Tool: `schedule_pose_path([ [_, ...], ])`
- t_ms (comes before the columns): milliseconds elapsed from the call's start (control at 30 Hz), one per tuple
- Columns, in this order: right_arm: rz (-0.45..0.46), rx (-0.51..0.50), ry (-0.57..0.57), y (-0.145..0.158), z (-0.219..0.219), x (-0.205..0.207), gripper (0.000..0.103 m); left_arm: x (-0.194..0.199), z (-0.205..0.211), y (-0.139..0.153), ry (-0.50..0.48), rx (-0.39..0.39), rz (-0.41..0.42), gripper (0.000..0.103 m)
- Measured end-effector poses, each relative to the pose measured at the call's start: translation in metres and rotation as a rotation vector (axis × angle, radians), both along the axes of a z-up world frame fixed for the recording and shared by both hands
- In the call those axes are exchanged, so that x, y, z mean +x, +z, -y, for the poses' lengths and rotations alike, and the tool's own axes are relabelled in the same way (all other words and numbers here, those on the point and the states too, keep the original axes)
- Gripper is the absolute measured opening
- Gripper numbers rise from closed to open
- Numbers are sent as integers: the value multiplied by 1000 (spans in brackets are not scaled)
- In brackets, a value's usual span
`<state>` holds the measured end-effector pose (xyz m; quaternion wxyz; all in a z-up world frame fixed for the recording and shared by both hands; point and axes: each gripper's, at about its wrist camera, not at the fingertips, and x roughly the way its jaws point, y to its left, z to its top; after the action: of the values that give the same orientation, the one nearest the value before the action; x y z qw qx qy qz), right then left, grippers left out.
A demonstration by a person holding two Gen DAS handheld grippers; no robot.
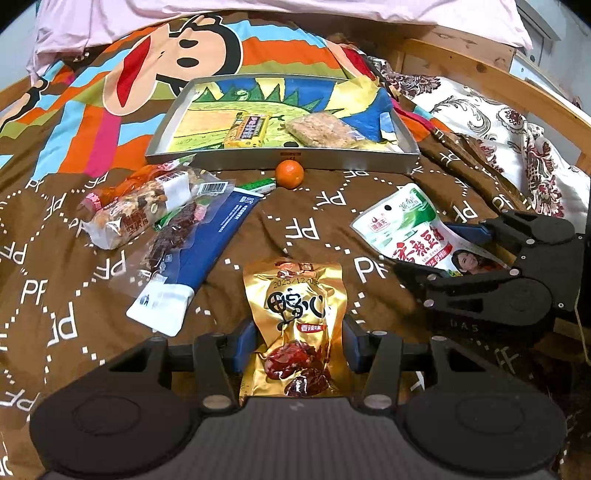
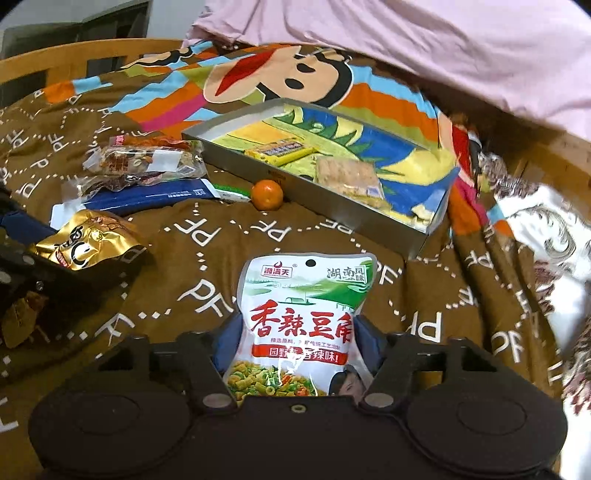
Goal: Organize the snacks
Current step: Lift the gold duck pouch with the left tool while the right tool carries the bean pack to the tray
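Note:
My left gripper (image 1: 300, 345) is shut on a gold snack pouch (image 1: 295, 317), held low over the brown bedspread. My right gripper (image 2: 293, 349) is shut on a white and green snack bag (image 2: 303, 314); the bag also shows in the left wrist view (image 1: 406, 229). A grey metal tray (image 1: 369, 160) lies further back on the bed with a yellow bar (image 1: 246, 130) and a rice cracker pack (image 1: 320, 130) inside. The tray also shows in the right wrist view (image 2: 325, 201). The gold pouch also shows at the left of the right wrist view (image 2: 88, 238).
A small orange (image 1: 289, 174) sits against the tray's front wall. A pile of loose snack packs (image 1: 140, 206) and a blue pouch (image 1: 214, 243) lies to the left. A pink pillow (image 1: 258, 7) and a wooden bed frame (image 1: 546, 92) border the bed.

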<state>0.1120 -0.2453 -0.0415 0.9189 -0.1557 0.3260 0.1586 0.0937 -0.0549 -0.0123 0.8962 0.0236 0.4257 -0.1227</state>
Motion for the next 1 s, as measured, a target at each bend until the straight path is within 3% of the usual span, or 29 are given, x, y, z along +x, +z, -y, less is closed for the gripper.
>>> schedule_pose_path([
  [133, -9, 16, -24, 4, 3, -5, 61, -6, -1, 3, -3, -6, 11, 53],
  [333, 83, -86, 7, 12, -7, -26, 60, -14, -4, 9, -8, -10, 42, 52],
  [667, 329, -93, 8, 47, -13, -40, 61, -8, -24, 37, 39, -47, 131, 52],
  [1000, 545, -41, -3, 110, -21, -47, 61, 10, -56, 90, 111, -76, 306, 53],
])
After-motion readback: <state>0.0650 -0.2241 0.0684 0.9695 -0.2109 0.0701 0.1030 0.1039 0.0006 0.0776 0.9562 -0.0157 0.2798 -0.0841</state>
